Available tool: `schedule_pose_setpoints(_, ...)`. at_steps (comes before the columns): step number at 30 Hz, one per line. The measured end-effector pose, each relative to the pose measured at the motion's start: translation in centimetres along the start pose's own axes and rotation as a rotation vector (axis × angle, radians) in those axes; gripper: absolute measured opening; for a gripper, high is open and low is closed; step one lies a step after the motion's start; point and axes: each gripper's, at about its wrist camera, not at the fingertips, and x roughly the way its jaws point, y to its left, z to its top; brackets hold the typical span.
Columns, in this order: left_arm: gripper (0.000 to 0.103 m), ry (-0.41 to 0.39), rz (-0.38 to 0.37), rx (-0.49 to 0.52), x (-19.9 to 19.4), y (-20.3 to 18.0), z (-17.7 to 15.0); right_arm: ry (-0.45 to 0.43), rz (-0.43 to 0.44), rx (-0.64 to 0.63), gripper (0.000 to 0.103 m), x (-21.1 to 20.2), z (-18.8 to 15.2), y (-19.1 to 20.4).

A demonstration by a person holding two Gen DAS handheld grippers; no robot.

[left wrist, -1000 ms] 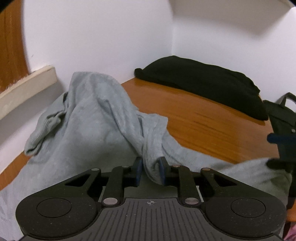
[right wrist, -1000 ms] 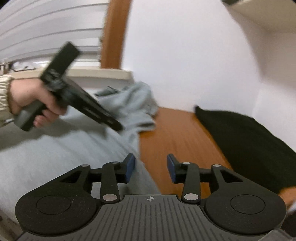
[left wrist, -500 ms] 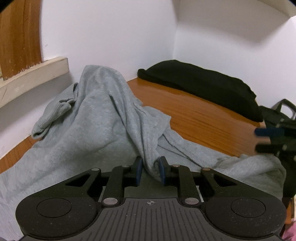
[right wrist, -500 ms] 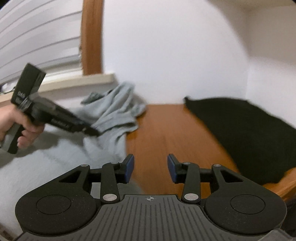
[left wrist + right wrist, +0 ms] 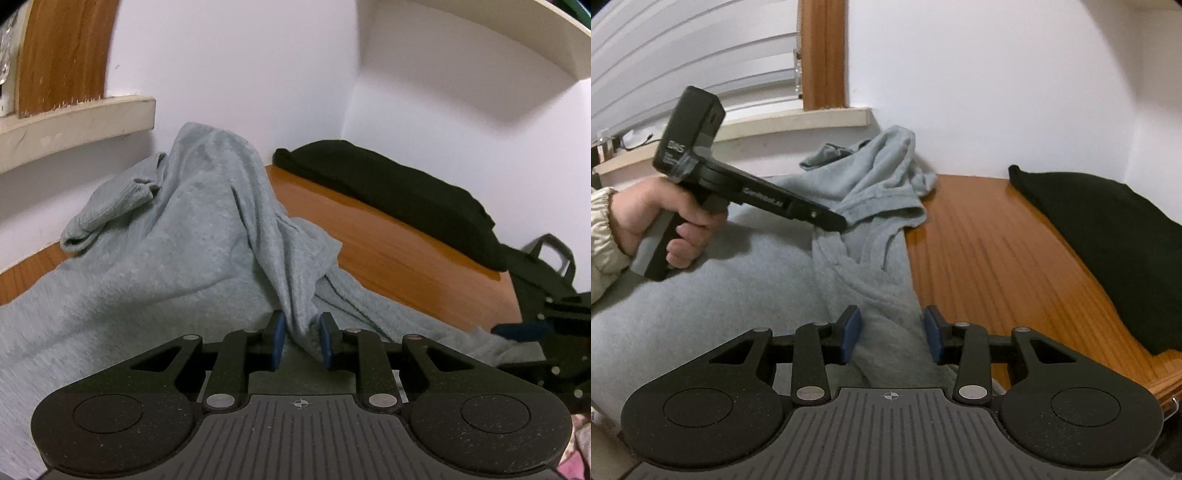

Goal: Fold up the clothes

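Observation:
A grey sweatshirt (image 5: 159, 251) lies spread and bunched on the wooden table (image 5: 399, 251). My left gripper (image 5: 300, 338) is shut on a fold of the grey sweatshirt and lifts it into a ridge. In the right wrist view the sweatshirt (image 5: 746, 280) covers the left half of the table, and the left gripper (image 5: 836, 223) pinches the cloth near a bunched part by the wall. My right gripper (image 5: 891, 334) is open and empty, low over the sweatshirt's right edge. It also shows at the right edge of the left wrist view (image 5: 532, 343).
A black garment (image 5: 391, 192) lies along the far wall; it also shows in the right wrist view (image 5: 1108, 236). A dark bag (image 5: 546, 266) stands at the table's right end. A window ledge (image 5: 74, 125) runs along the left wall. Bare wood (image 5: 990, 258) lies between the two garments.
My left gripper has kept its hold and the cloth ridge has shifted slightly. My right gripper has swung left and come down over the sweatshirt's edge, still open.

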Motion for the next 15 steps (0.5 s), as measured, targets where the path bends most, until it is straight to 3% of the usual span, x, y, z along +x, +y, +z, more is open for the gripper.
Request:
schedule_pose_setpoints(1,0.023,-0.001,-0.003,-0.004,0.0,0.1,0.0,-0.004,-0.002,-0.01,0.032,-0.3,0.0,0.3)
schedule_pose_setpoints(3,0.023,-0.001,-0.007,-0.007,-0.1,0.2,0.0,-0.013,-0.013,-0.04,0.017,-0.7,-0.1,1.0)
schedule_pose_setpoints(10,0.025,-0.002,-0.017,-0.01,-0.1,0.7,0.1,-0.007,-0.067,-0.074,0.018,-1.0,0.3,2.5)
schedule_pose_setpoints(15,0.025,-0.002,-0.023,-0.017,-0.2,0.9,0.2,-0.02,-0.086,0.01,0.024,-0.4,1.5,0.8)
